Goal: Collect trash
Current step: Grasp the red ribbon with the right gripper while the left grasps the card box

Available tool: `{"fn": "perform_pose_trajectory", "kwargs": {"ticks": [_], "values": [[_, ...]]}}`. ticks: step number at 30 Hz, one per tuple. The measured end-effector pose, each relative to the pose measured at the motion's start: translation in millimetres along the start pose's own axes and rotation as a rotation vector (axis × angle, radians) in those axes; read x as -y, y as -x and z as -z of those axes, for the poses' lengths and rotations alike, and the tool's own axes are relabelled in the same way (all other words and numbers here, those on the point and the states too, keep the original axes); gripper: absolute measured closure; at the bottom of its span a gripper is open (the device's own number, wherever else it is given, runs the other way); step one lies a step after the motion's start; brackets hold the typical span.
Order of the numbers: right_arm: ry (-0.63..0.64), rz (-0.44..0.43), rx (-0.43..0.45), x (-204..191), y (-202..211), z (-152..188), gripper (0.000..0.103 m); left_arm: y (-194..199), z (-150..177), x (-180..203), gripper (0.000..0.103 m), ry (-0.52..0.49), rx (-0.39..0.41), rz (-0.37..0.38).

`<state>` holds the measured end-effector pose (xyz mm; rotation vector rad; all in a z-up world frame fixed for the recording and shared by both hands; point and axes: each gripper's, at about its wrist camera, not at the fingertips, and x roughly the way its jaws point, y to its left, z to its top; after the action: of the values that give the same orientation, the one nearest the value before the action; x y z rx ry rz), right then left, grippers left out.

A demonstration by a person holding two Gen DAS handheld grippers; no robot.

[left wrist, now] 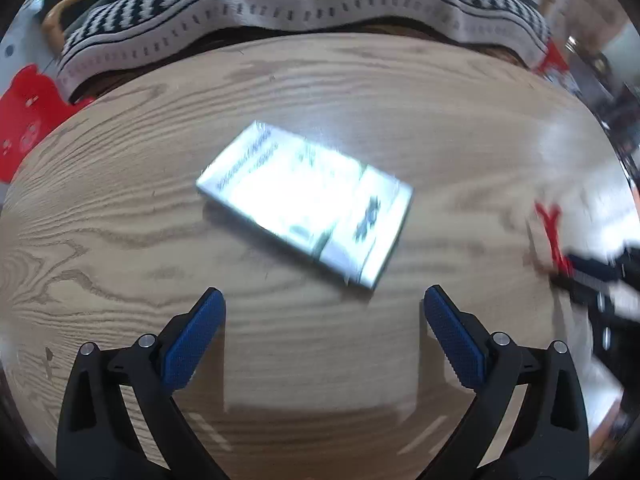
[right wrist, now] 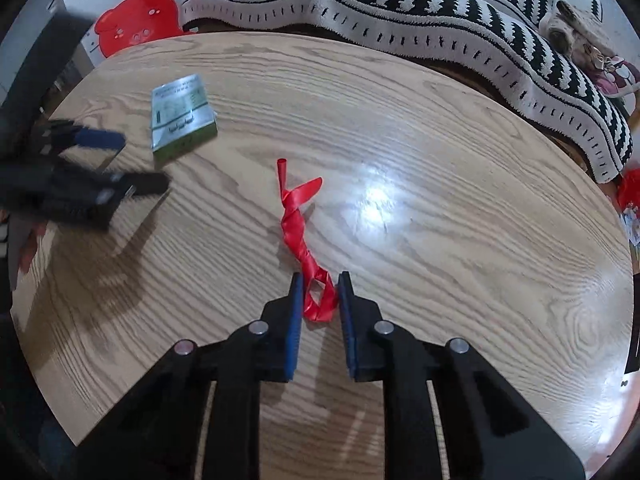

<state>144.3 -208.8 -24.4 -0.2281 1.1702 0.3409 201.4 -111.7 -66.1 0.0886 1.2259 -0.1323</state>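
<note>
**Red ribbon gripped on a wooden table, with a small box nearby**

A twisted red ribbon [right wrist: 298, 220] is shown lying on a light wooden table [right wrist: 440, 240]. Its near, looped end is pinched between the blue pads [right wrist: 295, 320] of the right gripper [right wrist: 319, 296], whose fingers are drawn narrow around it; the rest of the ribbon is stretched away across the tabletop, where it ends in two loose tails. In the left wrist view the same ribbon [left wrist: 554, 232] is seen at the right edge of the table [left wrist: 120, 200], blurred, with the right gripper [left wrist: 568, 266] at its lower end.

A small flat box [right wrist: 182, 114], silver-white with green print and a green side, is laid on the table well apart from the ribbon, towards the far left in the right wrist view. In the left wrist view the box [left wrist: 306, 200] is placed just ahead of the left gripper [left wrist: 323, 300], its lettering too blurred to be read.

The left gripper's fingers are spread wide, and nothing is held between the blue pads [left wrist: 192, 344]; only bare tabletop is seen there. The same gripper [right wrist: 132, 160] is shown blurred at the left edge of the right wrist view, close to the box.

Beyond the far edge of the table, a black-and-white patterned blanket [right wrist: 400, 12] is draped, and a red bear-shaped object [right wrist: 138, 16] is seen behind the table's left corner.
</note>
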Motion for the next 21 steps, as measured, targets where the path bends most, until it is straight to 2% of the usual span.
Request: {"fn": "perform_pose_trajectory", "kwargs": {"ticks": [2, 4, 7, 10, 13, 15, 18, 20, 21], "values": [[0.006, -0.011, 0.003, 3.1, 1.0, 2.0, 0.085, -4.0, -8.9, 1.2, 0.006, 0.048, 0.01, -0.016], [0.01, -0.02, 0.006, 5.5, 1.2, 2.6, 0.085, -7.7, -20.4, -3.7, 0.006, 0.158, 0.023, -0.046], [0.021, -0.029, 0.009, 5.9, 1.6, 2.1, 0.085, -9.1, -33.3, -8.0, 0.006, 0.27, 0.026, -0.037], [0.024, -0.044, 0.011, 6.7, 2.6, 3.1, 0.085, -11.6, -44.3, -2.4, 0.006, 0.314, 0.021, -0.032], [0.023, -0.057, 0.015, 9.4, 3.6, 4.8, 0.085, -10.8, -48.3, 0.8, 0.006, 0.355, 0.013, 0.017], [0.024, -0.062, 0.015, 9.8, 4.1, 5.1, 0.085, -13.6, -51.5, 0.9, 0.006, 0.379, 0.016, -0.006], [0.018, -0.063, 0.018, 11.0, 4.5, 5.2, 0.085, -18.5, -54.7, 5.8, 0.006, 0.34, 0.028, -0.051], [0.012, -0.06, 0.016, 11.7, 4.3, 4.2, 0.085, -22.0, -51.9, 16.7, 0.009, 0.224, 0.038, -0.095], [0.006, -0.055, 0.015, 11.7, 4.4, 3.9, 0.085, -20.8, -50.1, 19.9, 0.014, 0.179, 0.065, -0.097]]}}
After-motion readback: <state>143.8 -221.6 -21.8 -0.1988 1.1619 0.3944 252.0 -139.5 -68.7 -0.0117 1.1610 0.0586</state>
